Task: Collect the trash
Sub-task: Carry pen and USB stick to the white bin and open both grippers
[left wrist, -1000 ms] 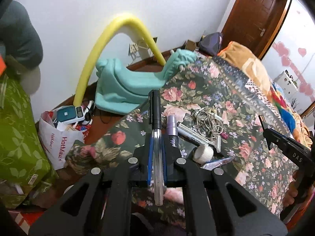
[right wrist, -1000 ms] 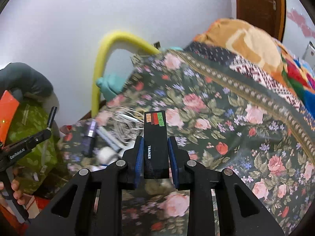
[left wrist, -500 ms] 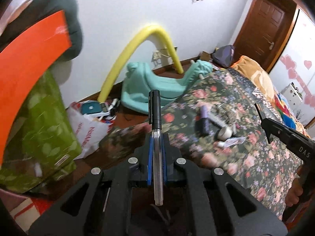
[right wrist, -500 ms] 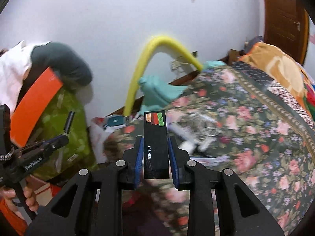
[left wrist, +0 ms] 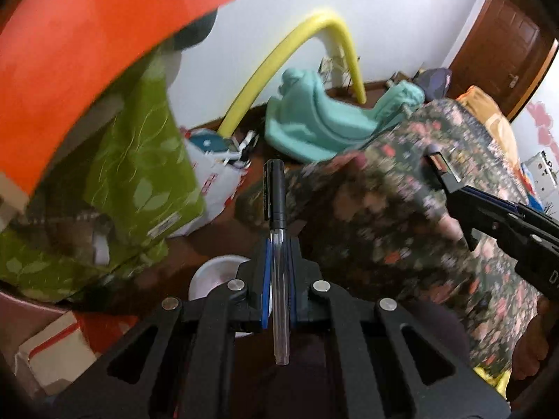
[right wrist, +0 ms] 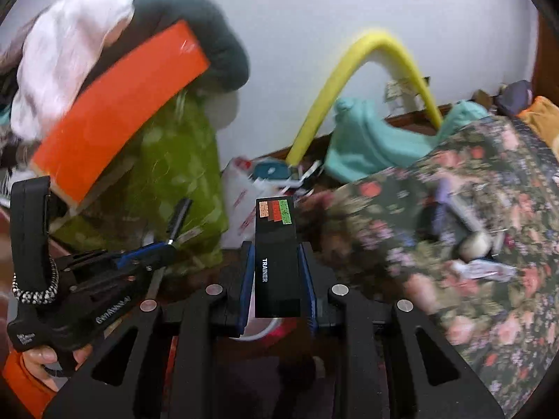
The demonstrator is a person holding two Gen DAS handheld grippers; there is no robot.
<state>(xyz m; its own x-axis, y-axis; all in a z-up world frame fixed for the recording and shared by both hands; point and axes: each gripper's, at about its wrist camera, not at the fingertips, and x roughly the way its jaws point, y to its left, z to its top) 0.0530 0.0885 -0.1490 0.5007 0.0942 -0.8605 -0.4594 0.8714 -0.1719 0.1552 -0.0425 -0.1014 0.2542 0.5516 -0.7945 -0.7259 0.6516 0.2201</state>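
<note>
My left gripper (left wrist: 279,262) is shut on a clear pen with a black cap (left wrist: 276,209), which points forward over the floor. My right gripper (right wrist: 277,272) is shut on a flat black box marked TRAINER (right wrist: 277,255). Both hang beside the flowered bedspread (right wrist: 471,230), above a white round container (left wrist: 213,276) that shows on the floor below the fingers. The left gripper with its pen also shows in the right wrist view (right wrist: 153,255); the right gripper shows in the left wrist view (left wrist: 489,209). Loose items (right wrist: 471,241) lie blurred on the bedspread.
A green leaf-patterned bag (left wrist: 139,181) and an orange panel (left wrist: 87,52) stand at the left. A white shopping bag (left wrist: 216,181), a teal plastic seat (left wrist: 314,118) and a yellow foam tube (left wrist: 279,52) sit by the wall. A cardboard box (left wrist: 52,349) is at bottom left.
Both grippers have swung left and down, away from the items on the bedspread toward the floor beside the bed. Each still holds its object.
</note>
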